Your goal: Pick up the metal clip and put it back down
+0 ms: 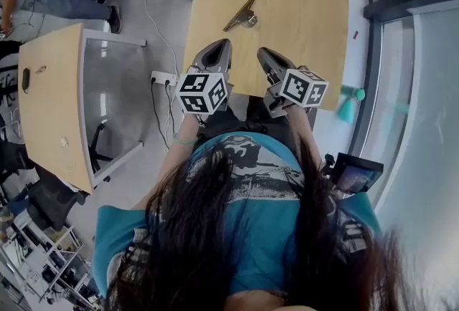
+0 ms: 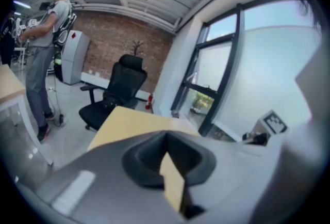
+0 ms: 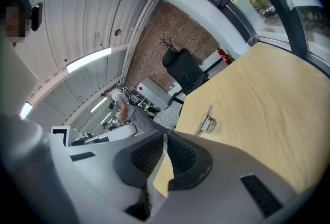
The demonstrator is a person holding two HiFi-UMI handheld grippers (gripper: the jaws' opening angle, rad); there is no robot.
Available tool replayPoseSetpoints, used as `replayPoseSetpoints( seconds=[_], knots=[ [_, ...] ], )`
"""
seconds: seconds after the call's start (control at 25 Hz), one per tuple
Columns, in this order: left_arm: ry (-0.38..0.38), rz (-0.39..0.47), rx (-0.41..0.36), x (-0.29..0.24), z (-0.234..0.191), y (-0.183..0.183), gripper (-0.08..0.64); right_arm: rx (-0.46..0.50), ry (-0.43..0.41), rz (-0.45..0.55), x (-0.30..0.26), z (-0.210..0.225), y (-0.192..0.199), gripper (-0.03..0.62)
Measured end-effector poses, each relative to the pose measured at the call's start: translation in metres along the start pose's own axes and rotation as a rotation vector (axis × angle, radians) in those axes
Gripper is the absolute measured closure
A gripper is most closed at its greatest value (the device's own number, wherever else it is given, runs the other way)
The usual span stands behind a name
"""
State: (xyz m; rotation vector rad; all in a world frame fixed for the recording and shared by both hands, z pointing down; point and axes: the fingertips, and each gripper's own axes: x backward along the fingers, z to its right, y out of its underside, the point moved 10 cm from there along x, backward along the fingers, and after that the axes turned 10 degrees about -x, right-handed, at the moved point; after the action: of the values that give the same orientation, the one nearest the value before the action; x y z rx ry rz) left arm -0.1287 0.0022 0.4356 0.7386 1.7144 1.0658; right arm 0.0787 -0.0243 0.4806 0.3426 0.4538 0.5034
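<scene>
At the left, the left gripper (image 1: 217, 46), grey with a black-and-white marker cube, hangs over the near edge of the pale wooden table with rounded corners (image 1: 315, 8). In the left gripper view its jaws stand pressed together with nothing between them, and they point across the table toward its far side.

Further right, toward the far half of the table and about midway across it, lies the small metal clip with a long flat bronze-toned arm and a shiny silver end (image 1: 240, 14). It rests flat on the wood, well apart from both grippers, and nothing touches it.

At the right, the matching grey right gripper (image 1: 265, 54) also sits over the table's near edge. Its jaws are closed tight on nothing, and its own view looks along the table at the clip (image 3: 207, 122).

We judge that no part of the task is in hand: the clip is down on the table, and we cannot tell whether it has been lifted yet. If the lift is still to come, a gripper would have to open and reach forward.

We see no container anywhere on the table.
</scene>
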Motion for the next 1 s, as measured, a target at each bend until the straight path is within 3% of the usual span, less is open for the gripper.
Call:
replayPoseSetpoints(
  seconds=[0.2, 0.44, 0.68, 1.0],
  knots=[
    [0.028, 0.000, -0.036, 0.002, -0.001, -0.001, 0.557, 0.005, 0.015, 0.026, -0.002, -0.001, 0.002, 0.560],
    [0.104, 0.005, -0.012, 0.074, -0.052, 0.023, 0.557, 0.018, 0.032, 0.052, -0.025, -0.066, 0.083, 0.560],
    [0.188, -0.025, -0.026, 0.112, -0.078, 0.041, 0.557, 0.011, 0.080, 0.067, -0.027, -0.100, 0.143, 0.561],
    [0.248, -0.032, 0.018, 0.141, -0.073, 0.060, 0.557, 0.005, 0.131, 0.065, -0.004, -0.120, 0.182, 0.560]
  ],
)
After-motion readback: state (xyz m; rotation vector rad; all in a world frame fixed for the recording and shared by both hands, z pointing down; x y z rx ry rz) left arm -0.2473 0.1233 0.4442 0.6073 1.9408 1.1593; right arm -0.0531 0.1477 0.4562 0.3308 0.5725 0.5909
